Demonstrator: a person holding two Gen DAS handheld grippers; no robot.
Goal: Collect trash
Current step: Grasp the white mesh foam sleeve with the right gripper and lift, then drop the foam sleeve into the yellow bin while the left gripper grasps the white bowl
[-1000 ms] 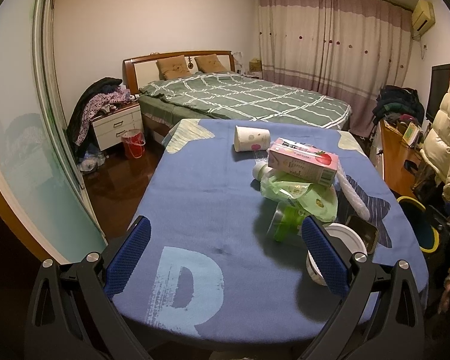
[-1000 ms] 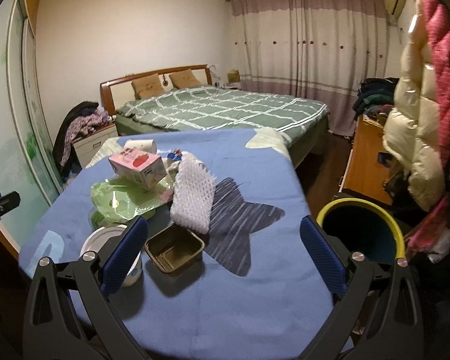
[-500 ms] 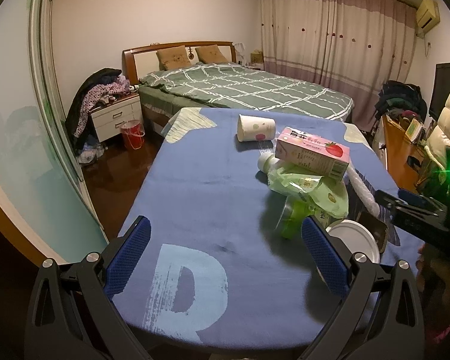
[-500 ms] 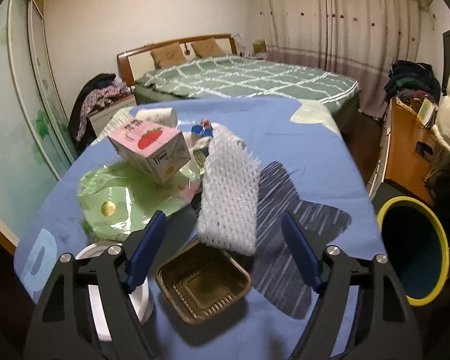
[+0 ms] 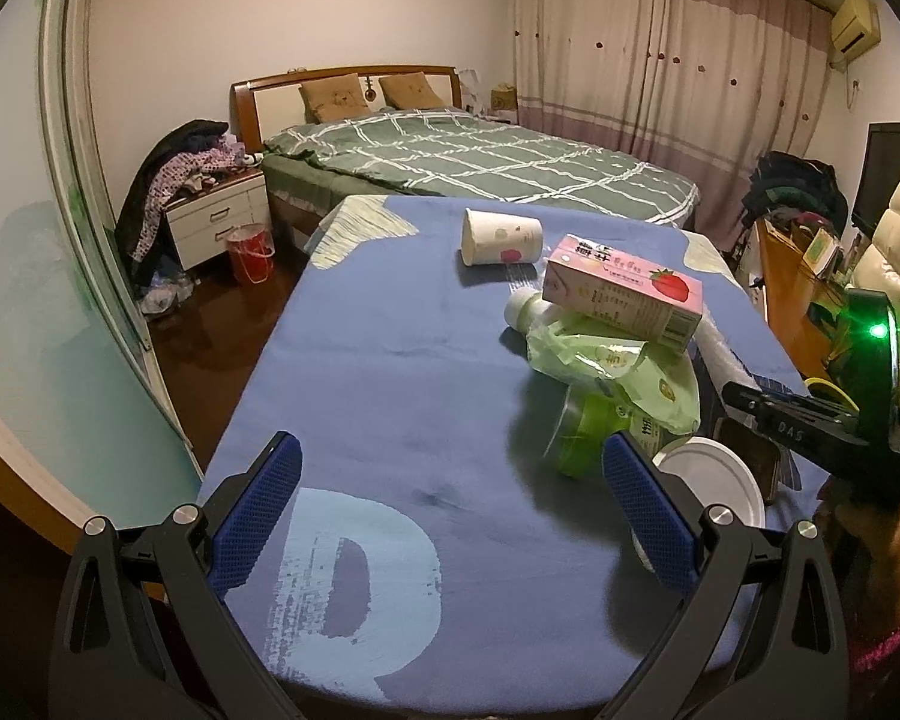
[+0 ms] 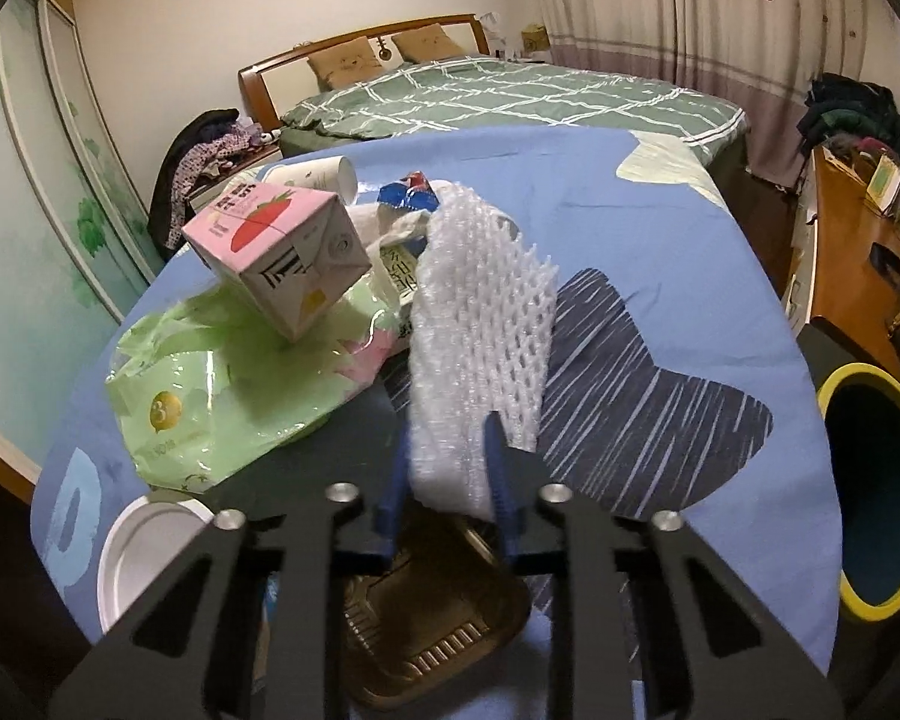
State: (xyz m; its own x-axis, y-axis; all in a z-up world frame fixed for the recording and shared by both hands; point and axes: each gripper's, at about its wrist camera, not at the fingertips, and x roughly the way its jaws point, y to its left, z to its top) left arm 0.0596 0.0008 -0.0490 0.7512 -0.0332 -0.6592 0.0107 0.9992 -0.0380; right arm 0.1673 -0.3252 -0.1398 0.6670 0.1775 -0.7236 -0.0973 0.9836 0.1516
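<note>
Blue-covered table (image 5: 390, 372) with paper cup (image 5: 501, 236), green wrapper (image 6: 222, 396), brown tray (image 6: 438, 630), white lid (image 5: 711, 489).

Both views are dim and warm-toned, lit from overhead. Fisheye bending curves the room, with black corners. The cup (image 5: 500, 235) casts a soft shadow toward 6 o'clock. A green LED (image 5: 878, 331) flares at 3 o'clock.

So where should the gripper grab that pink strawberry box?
Grip the pink carton across its two long flat sides, near the middle, coming down from above with the open left gripper. It lies tilted on top of the green plastic bag, so its underside is hard to reach, and a sideways push would probably slide it off the heap.
</note>
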